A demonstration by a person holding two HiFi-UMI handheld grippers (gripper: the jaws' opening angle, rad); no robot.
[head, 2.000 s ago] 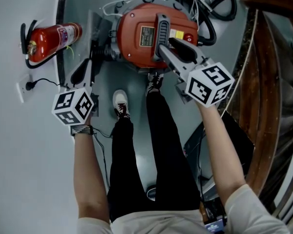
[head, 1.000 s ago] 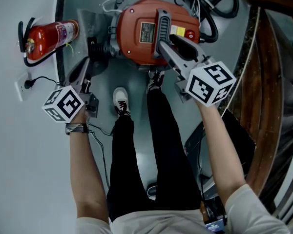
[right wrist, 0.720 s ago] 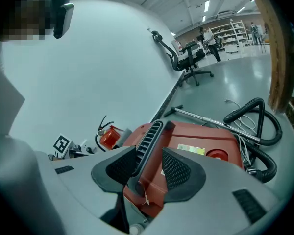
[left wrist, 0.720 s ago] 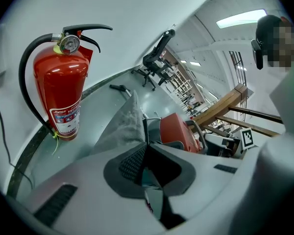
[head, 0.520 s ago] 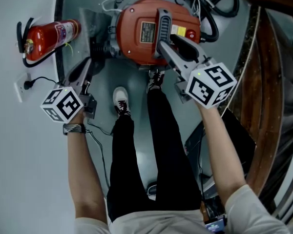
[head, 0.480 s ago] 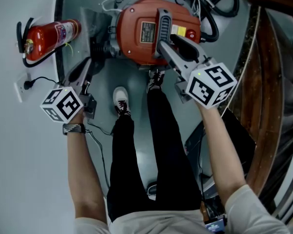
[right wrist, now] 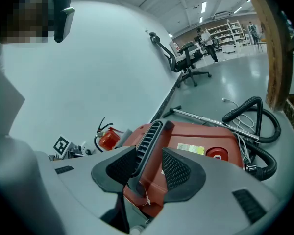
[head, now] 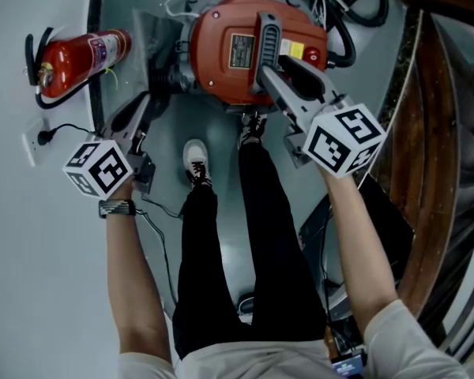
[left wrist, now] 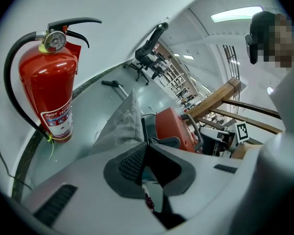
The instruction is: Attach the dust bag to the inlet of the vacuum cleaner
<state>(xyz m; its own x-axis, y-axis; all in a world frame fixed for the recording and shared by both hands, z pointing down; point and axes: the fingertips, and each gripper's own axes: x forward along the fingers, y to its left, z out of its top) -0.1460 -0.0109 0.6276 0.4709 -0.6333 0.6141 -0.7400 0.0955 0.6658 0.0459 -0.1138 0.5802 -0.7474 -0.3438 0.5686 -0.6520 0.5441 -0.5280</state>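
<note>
Nearest us, the left gripper [left wrist: 143, 135] has its jaws closed to a sliver on the near edge of the dust bag [left wrist: 121, 124]. The right gripper [right wrist: 149, 168] stands with its jaws apart on either side of the handle [right wrist: 148, 138] on top of the vacuum cleaner [head: 233, 69]. One pad lies against the bar, and red casing shows between the bar and the other pad, so it is straddling the handle, not clamping it. The bag is just off the vacuum cleaner's left flank. Its grey cloth runs straight away from the left gripper's tips, with the long axis roughly alongside that flank and not pointing into it. That is the relation the next move turns on. The inlet looks to be among the dark fittings on that same flank, though we cannot pick out its mouth from here. So it lies to the right of the left jaws and a little beyond them. We judge that the bag's gripped end must swing rightward toward the vacuum cleaner, led by the left gripper, which is clearly the nearer one. The right gripper is placed to steady the body by its handle. Farther off, on the bag's side away from the vacuum cleaner, a fire extinguisher [left wrist: 51, 87] stands against the wall — well clear of that swing.
</note>
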